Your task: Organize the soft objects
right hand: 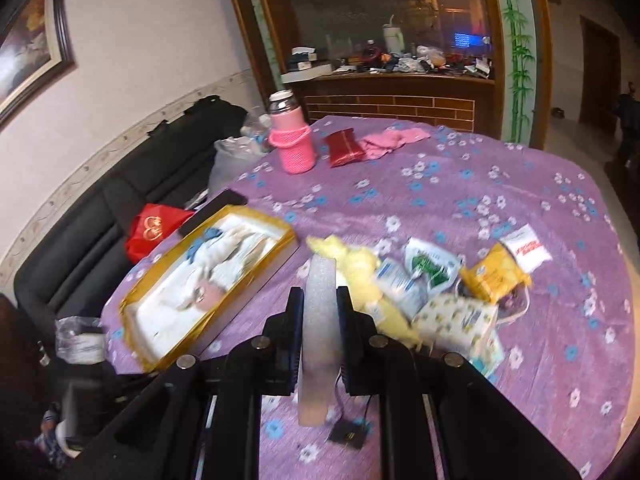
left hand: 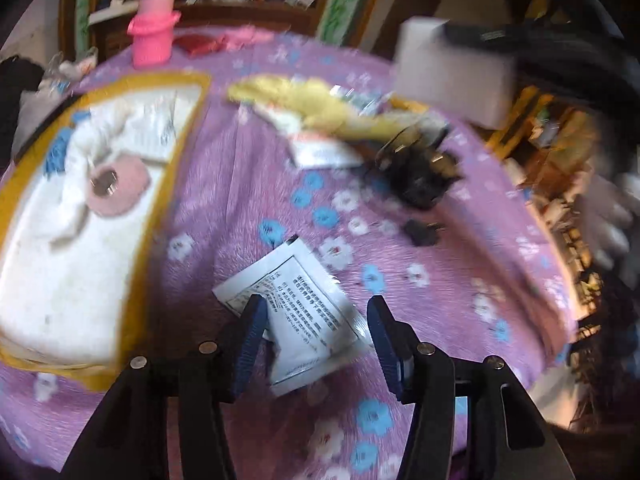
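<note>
A white sponge [right hand: 318, 336] sits pinched in the right gripper [right hand: 319, 308]. The left gripper [left hand: 316, 330], jaws open, straddles a white sachet [left hand: 296, 312]. The sponge could slip before reaching the gold-rimmed box [right hand: 256, 264].

Print covers the white sachet [left hand: 296, 312] and packets [right hand: 430, 270], all too blurred to read.

Motion blur smears the yellow cloth [left hand: 308, 100] and the dark object [left hand: 416, 168] just beside it; the packet's [left hand: 296, 312] small print is unreadable.
</note>
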{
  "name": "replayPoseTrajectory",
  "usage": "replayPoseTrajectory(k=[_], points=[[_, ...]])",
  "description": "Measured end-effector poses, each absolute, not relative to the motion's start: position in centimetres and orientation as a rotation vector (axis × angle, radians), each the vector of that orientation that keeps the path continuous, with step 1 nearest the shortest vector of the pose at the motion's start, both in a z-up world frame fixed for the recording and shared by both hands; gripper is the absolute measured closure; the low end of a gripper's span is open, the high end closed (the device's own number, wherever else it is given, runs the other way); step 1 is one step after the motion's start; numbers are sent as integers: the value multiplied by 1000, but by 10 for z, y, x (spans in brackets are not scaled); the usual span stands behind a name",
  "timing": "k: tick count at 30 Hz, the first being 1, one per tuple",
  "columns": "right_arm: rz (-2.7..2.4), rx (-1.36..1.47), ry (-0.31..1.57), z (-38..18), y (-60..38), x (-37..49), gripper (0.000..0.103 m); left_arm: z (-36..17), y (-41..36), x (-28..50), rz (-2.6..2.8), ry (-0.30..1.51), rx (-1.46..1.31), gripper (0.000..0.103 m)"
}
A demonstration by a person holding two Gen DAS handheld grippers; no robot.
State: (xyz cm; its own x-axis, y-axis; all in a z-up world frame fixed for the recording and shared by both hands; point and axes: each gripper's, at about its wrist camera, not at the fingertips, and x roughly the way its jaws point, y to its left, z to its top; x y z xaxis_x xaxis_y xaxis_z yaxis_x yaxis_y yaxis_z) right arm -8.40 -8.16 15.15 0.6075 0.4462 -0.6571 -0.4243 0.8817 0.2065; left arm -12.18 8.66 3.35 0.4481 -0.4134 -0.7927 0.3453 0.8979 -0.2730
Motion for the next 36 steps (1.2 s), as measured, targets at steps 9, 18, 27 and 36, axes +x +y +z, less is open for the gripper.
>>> replayPoseTrajectory(k=[9,18,27,36], points=[[547,33,764,145,-91,-118,88,12,29,-115,-296,947,243,44],[596,85,729,156,-86,-125,88,51,84,-124,-424,900,-50,67],[739,117,784,158,-13,-103,88,94,179,-114,-302,788,-211,67],[908,198,1019,98,98,-68,88,53,269,-39,-36,885,-235,55]])
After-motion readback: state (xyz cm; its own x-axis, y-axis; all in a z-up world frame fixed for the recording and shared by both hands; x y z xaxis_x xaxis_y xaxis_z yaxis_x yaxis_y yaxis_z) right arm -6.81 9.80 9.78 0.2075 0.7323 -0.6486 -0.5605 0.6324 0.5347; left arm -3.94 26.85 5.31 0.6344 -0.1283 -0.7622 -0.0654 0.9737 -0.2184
